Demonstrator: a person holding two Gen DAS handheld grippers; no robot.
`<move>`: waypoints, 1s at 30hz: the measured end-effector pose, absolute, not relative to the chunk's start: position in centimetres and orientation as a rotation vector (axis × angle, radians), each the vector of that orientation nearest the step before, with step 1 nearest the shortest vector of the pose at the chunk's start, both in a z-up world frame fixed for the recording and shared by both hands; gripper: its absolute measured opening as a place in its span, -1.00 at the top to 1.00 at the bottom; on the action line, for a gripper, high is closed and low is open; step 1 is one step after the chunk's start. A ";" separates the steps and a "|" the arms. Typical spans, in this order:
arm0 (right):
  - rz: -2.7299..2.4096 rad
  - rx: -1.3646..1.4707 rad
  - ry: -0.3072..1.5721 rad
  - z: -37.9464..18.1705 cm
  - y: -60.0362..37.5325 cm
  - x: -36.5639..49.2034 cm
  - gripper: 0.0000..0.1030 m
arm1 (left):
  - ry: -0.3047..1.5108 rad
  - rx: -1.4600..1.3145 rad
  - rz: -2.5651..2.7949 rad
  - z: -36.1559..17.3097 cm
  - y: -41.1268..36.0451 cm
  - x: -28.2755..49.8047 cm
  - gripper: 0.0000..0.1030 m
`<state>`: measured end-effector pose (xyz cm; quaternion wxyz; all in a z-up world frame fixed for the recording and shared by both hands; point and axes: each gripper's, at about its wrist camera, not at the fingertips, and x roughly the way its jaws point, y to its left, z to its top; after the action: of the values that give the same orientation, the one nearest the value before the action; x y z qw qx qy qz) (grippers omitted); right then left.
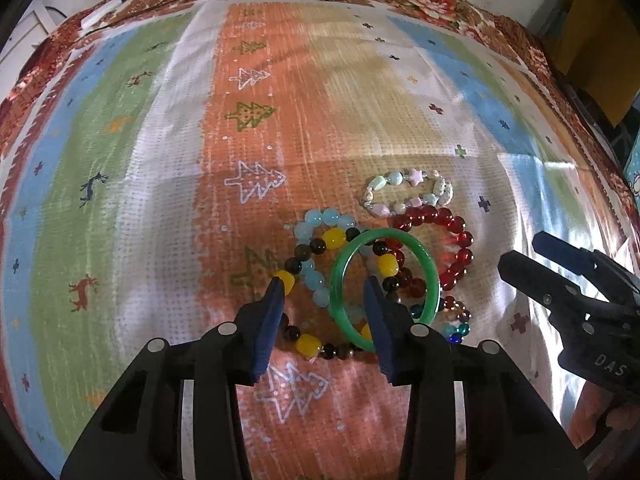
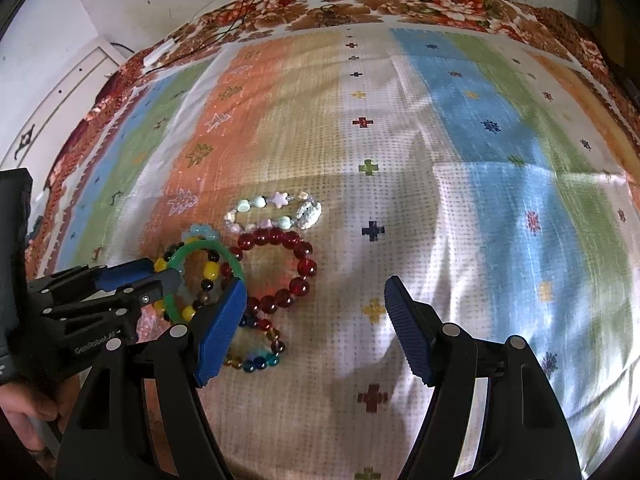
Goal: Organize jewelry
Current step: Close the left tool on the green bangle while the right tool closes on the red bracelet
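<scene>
While the left gripper [image 1: 326, 286] hung half-open over the green bangle [image 1: 384, 288], its pads straddled the bangle's near-left rim among the piled bracelets on the bed cover [image 1: 160, 200]. It was nearer than the right gripper [image 2: 316, 300], open and empty alongside. Lettering read "DAS" and "GenRobot.AI".

Reading "DAS" in pale raised letters on the black body of the right gripper [image 1: 528, 256], seen from the left wrist. Spotting "GenRobot.AI", or something close to it, small and blurred, along the black frame of the left gripper [image 2: 168, 276]. Nothing else legible.
</scene>
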<state>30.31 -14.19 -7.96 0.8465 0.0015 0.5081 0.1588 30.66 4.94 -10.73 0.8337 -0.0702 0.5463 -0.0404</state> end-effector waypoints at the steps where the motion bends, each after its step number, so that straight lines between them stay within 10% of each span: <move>1: 0.334 -0.003 1.077 -8.2 -14.0 30.5 -0.38 | 1.160 -0.146 -0.085 -10.9 5.0 30.7 0.22; 21: 0.328 -0.129 1.160 -11.6 -12.1 33.3 -0.35 | 1.181 -0.101 -0.131 -12.0 4.5 31.6 0.85; 27: 0.353 -0.153 1.194 -11.5 -12.1 33.5 0.68 | 1.180 -0.110 -0.136 -11.6 4.9 31.3 0.86; 30: 0.372 -0.156 1.196 -11.5 -12.2 33.3 0.70 | 1.177 -0.113 -0.136 -11.4 5.0 31.1 0.86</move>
<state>33.27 -12.24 -11.52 0.8074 -0.0731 0.5590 0.1738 31.12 5.02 -11.43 0.8281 -0.0534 0.5543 -0.0641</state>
